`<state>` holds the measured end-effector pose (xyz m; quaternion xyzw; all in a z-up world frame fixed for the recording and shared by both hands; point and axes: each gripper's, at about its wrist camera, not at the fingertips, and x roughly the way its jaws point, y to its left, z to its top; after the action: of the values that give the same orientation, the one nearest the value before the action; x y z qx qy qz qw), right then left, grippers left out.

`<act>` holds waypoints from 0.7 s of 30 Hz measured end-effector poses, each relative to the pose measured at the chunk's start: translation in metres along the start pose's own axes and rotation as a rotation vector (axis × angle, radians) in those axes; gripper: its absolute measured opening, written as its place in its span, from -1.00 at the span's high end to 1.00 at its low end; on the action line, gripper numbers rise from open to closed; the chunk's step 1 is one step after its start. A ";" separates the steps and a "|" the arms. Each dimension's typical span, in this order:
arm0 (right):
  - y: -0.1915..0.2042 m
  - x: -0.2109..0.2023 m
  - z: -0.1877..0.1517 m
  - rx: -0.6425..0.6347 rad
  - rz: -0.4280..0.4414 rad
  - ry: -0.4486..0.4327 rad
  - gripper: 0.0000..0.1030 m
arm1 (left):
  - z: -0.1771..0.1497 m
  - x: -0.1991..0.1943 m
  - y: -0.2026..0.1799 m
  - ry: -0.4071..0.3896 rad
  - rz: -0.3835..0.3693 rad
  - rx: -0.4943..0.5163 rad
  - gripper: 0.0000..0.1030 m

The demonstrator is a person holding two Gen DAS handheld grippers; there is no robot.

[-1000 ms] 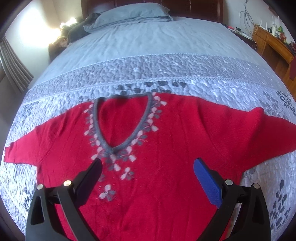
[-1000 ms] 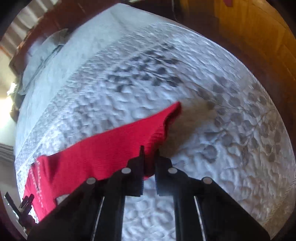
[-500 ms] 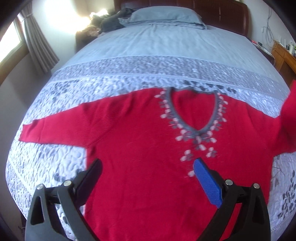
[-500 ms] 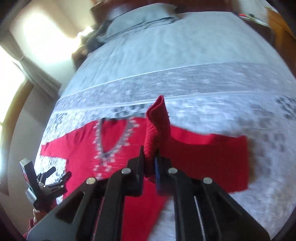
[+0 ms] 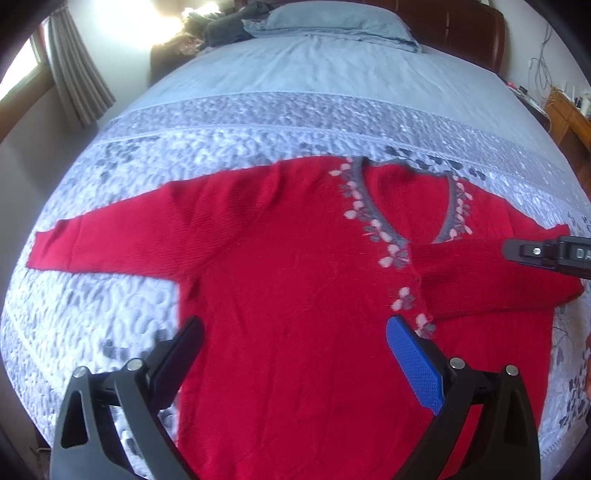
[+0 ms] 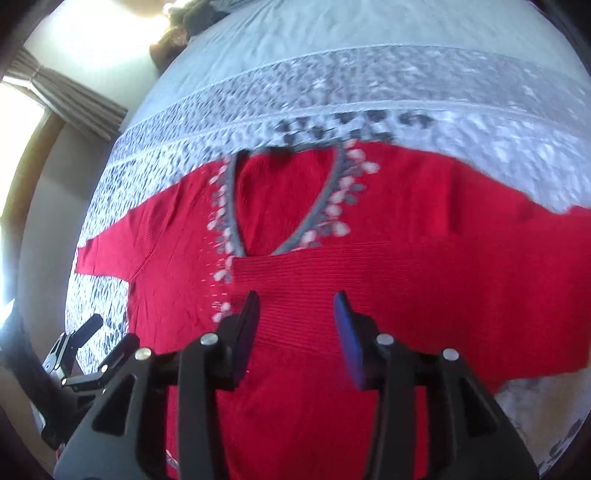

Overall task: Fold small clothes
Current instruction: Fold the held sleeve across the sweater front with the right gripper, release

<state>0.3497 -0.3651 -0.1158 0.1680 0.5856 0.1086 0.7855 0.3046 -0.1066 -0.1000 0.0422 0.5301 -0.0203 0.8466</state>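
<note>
While the red sweater (image 5: 295, 280) lies face up across the quilted bed (image 5: 295, 96), its grey V-neck (image 5: 402, 206) serves as the landmark for everything else. Sweater body spread flat below the neck, hem toward the cameras. One sleeve (image 5: 110, 236) stretches straight out from the neck toward the curtain (image 5: 77, 70) side, cuff resting on the grey leaf-print quilt. Other sleeve (image 6: 369, 280) is folded inward across the chest; its cuff edge sits just below the point of the V, covering part of the pale flower trim (image 5: 400, 299).

Left claw (image 5: 295, 354): jaws spread wide, nothing between them, hovering over the lower body of the sweater, below the neck and toward the outstretched sleeve. One dark pad, one blue pad (image 5: 413, 365); neither touches cloth as far as can be seen.

Right claw (image 6: 295, 325): jaws have just been opening; they now stand apart above the folded sleeve, directly below the V, with no cloth pinched between the pads. Whether the tips brush the knit cannot be told; the view is motion-blurred.

Beyond the neck, at the head of the bed: a grey-blue pillow (image 5: 336, 18) against a dark wooden headboard (image 5: 458, 22).
</note>
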 end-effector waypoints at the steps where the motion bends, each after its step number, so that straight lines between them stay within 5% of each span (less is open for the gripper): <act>1: -0.010 -0.009 -0.002 0.010 -0.011 -0.013 0.19 | 0.003 0.006 -0.008 0.019 -0.029 0.002 -0.92; 6: -0.064 -0.039 -0.023 0.049 -0.096 -0.045 0.15 | 0.008 0.029 -0.047 0.129 -0.228 -0.035 -0.88; 9: -0.084 -0.046 -0.048 0.054 -0.104 -0.051 0.15 | 0.010 0.039 -0.065 0.168 -0.311 -0.054 -0.68; 13: -0.089 -0.057 -0.078 0.048 -0.082 -0.085 0.15 | 0.014 0.053 -0.078 0.210 -0.362 -0.070 -0.41; 17: -0.085 -0.067 -0.107 0.049 -0.045 -0.140 -0.04 | 0.014 0.066 -0.080 0.253 -0.410 -0.125 0.19; 21: -0.087 -0.069 -0.125 0.051 -0.045 -0.162 -0.04 | 0.018 0.065 -0.093 0.227 -0.425 -0.089 0.40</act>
<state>0.2075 -0.4531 -0.1216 0.1828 0.5265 0.0620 0.8280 0.3422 -0.1999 -0.1549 -0.1057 0.6193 -0.1695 0.7593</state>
